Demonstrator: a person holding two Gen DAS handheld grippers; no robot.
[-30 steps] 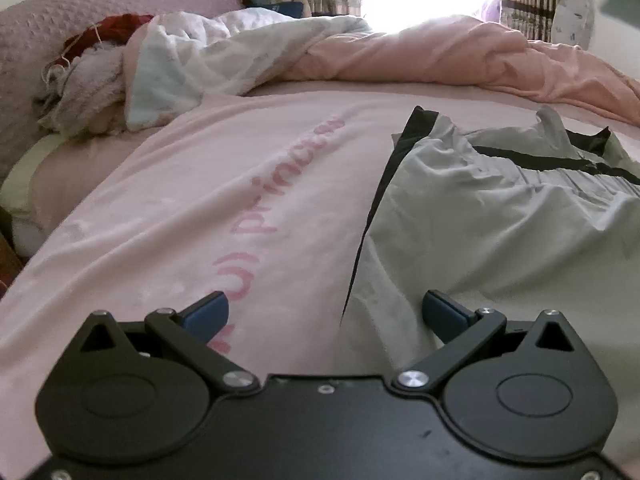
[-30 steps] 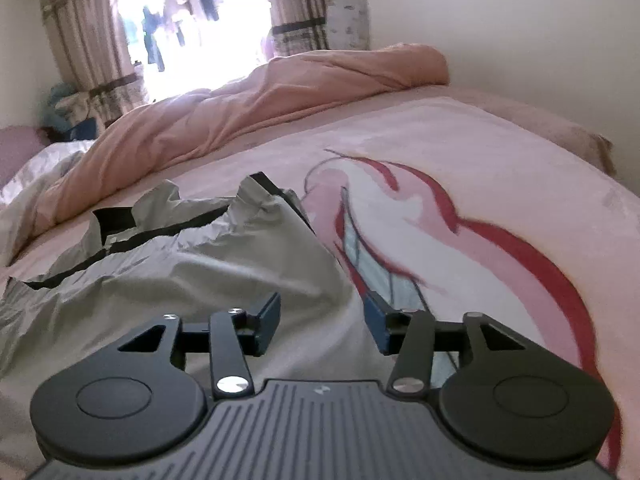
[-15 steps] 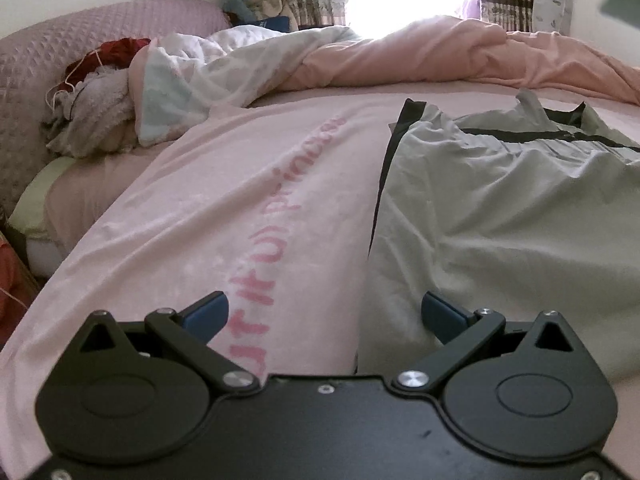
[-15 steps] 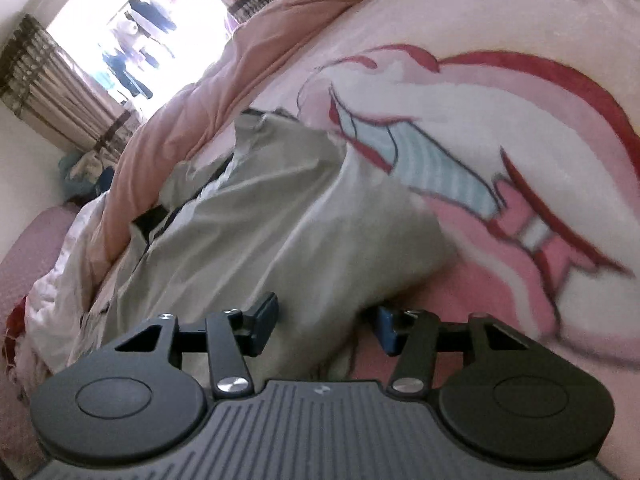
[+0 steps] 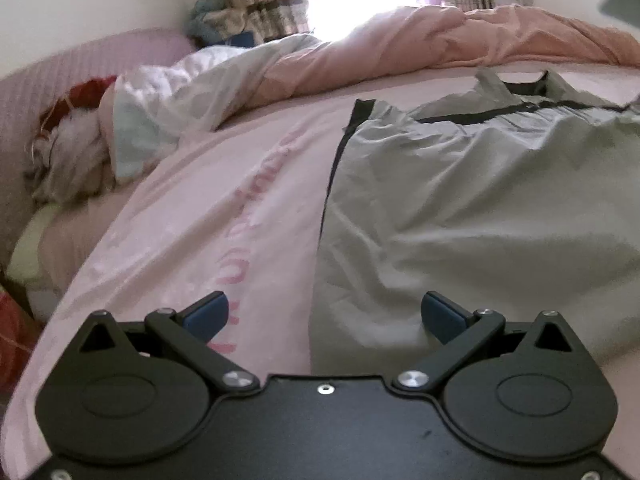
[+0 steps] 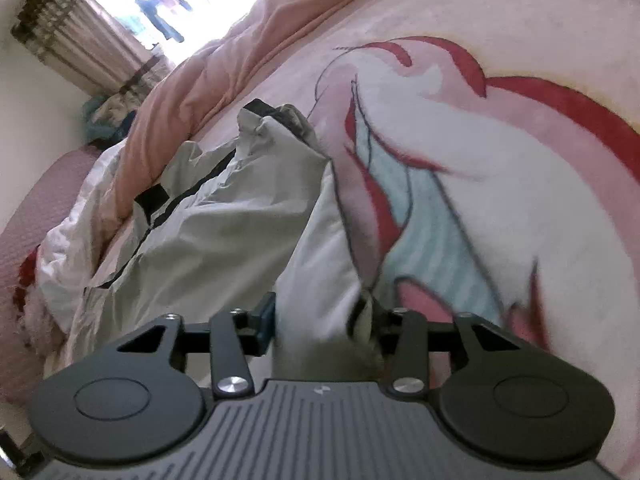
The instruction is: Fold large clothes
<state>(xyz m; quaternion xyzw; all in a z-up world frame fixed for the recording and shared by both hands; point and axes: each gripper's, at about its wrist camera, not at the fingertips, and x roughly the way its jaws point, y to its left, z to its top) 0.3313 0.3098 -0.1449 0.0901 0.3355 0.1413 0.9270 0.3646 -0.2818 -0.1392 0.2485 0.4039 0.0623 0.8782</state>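
The grey garment [image 5: 460, 208] lies spread on the bed [image 5: 224, 216], on the pink printed sheet, with its black-trimmed edge running up toward 12 o'clock and the bunched quilt [image 5: 440, 44] beyond it.

The left claw [image 5: 324, 314] hangs wide open over the garment's near left corner, one finger above the sheet and the other above the grey cloth, holding nothing. The right claw [image 6: 320, 316] is tipped over to one side and has the near right corner of the garment [image 6: 224, 240] between its fingers; the jaws look only partly closed, with a thick wad of cloth filling the gap, and I cannot tell how firmly they bite.

To my eye the step in hand is picking up the near hem by both corners. To do it well, the left claw should drop to the black-trimmed corner at about 12 o'clock from its fingers and take all layers at once, not just the top one. The right should close fully before any lift. Then both want to rise together, keeping the hem taut and level, so the fold lands square toward the quilt and does not drag wrinkles across the sheet.
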